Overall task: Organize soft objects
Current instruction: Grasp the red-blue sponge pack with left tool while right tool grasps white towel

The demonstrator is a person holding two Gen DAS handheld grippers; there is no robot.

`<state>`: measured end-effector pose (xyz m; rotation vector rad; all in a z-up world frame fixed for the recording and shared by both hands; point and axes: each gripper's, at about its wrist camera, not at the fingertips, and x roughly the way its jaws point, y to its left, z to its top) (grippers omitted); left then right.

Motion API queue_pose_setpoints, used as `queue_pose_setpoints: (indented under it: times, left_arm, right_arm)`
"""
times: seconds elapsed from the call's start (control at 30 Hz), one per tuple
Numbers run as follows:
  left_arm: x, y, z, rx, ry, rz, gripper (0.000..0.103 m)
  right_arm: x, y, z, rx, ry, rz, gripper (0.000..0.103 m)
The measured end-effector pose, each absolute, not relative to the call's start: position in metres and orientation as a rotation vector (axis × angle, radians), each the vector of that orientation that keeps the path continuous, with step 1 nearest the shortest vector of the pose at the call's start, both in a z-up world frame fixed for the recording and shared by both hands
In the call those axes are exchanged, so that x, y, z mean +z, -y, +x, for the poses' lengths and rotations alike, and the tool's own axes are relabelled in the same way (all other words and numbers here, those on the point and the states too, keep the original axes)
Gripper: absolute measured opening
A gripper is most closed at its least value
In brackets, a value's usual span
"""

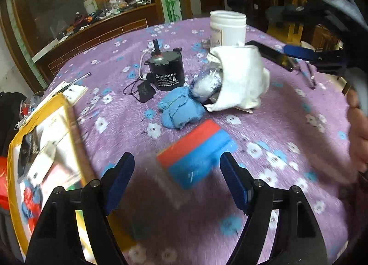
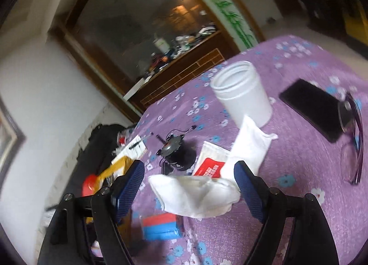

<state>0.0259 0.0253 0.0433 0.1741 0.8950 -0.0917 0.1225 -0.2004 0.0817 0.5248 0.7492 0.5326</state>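
White cloth [image 2: 197, 193] lies crumpled on the purple flowered tablecloth [image 2: 299, 196], its long axis running across the right wrist view from lower left up toward the white jar [image 2: 241, 94]; one end rises against the jar's base, and where the raised strip points beyond that I cannot tell. The right gripper [image 2: 188, 182] hangs over it with jaws spread wide, the cloth between them in the picture, though the pads do not press on it.

In the left wrist view the same cloth [image 1: 241, 76] sits bunched just in front of the jar [image 1: 227, 27], draped over a clear bag [image 1: 207, 82], with a blue cloth [image 1: 179, 110] touching it on the near side. The left gripper [image 1: 177, 177] has its jaws spread and empty, above a red and blue block [image 1: 197, 149].

Only the left view shows the blue cloth, the bag and a yellow-edged box [image 1: 46, 149] at the table's left edge. Only the right view shows purple glasses [image 2: 354, 140] overlapping a black phone [image 2: 315, 108], and a red and white packet [image 2: 211, 161] beside the black motor [image 2: 179, 152].

Behind the table stand a wood-framed glass partition [image 1: 80, 0] and a cluttered counter [image 1: 103, 16].
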Motion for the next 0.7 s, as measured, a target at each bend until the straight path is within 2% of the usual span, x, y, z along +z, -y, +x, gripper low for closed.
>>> queue_pose_setpoints:
  times: [0.27, 0.43, 0.5, 0.53, 0.57, 0.7]
  left_arm:
    - [0.023, -0.025, 0.058, -0.226, -0.99, 0.048, 0.081]
    - [0.013, 0.013, 0.039, -0.244, -0.993, 0.215, 0.082]
    - [0.013, 0.015, 0.04, -0.222, -0.976, 0.198, 0.081]
    - [0.013, 0.013, 0.042, -0.219, -0.974, 0.174, 0.072]
    - [0.014, 0.011, 0.042, -0.212, -0.966, 0.155, 0.058]
    - [0.015, 0.0, 0.043, -0.189, -0.927, 0.098, 0.049]
  right_arm:
    - [0.061, 0.224, 0.13, 0.476, -0.822, 0.643, 0.083]
    - [0.051, 0.222, 0.135, 0.441, -0.868, 0.632, 0.083]
    - [0.047, 0.219, 0.137, 0.442, -0.881, 0.624, 0.083]
    - [0.045, 0.217, 0.137, 0.44, -0.888, 0.607, 0.083]
    - [0.044, 0.214, 0.138, 0.444, -0.893, 0.595, 0.083]
    - [0.041, 0.199, 0.137, 0.491, -0.911, 0.559, 0.083]
